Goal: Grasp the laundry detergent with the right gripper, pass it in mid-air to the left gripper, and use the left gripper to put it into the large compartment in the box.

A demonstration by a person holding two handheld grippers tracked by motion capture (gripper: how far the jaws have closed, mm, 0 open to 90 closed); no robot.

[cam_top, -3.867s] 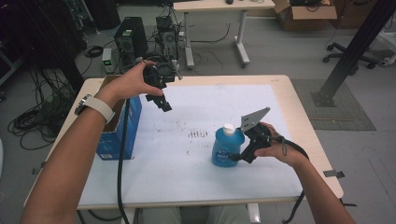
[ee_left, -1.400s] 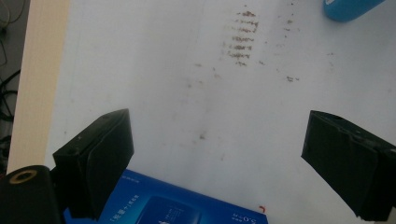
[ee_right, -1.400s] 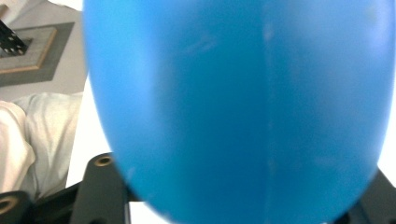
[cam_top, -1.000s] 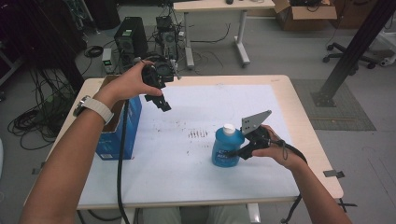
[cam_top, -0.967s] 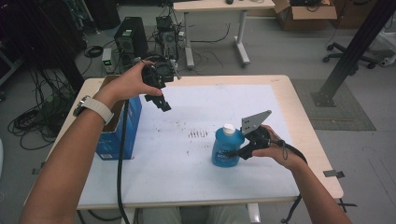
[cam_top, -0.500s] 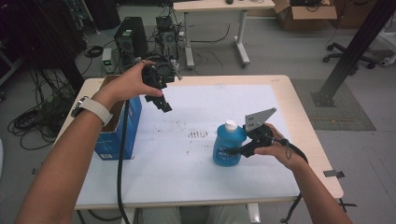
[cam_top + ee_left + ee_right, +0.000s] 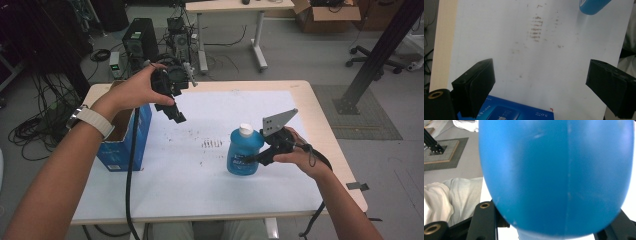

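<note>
Right of the blue box [image 7: 125, 145] on the tabletop [image 7: 200, 200], blue bottle [image 7: 243, 152] sits clamped upright in right gripper [image 7: 257, 157] jaws; left gripper [image 7: 176, 112] above box, jaws wide, empty

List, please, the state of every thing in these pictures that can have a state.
Blue plastic bottle with white cap: upright, capped, gripped.
Right gripper: jaws shut on the bottle.
Left gripper: jaws open, empty, above the table.
Blue cardboard box: top open, standing at the table's left edge.
</note>
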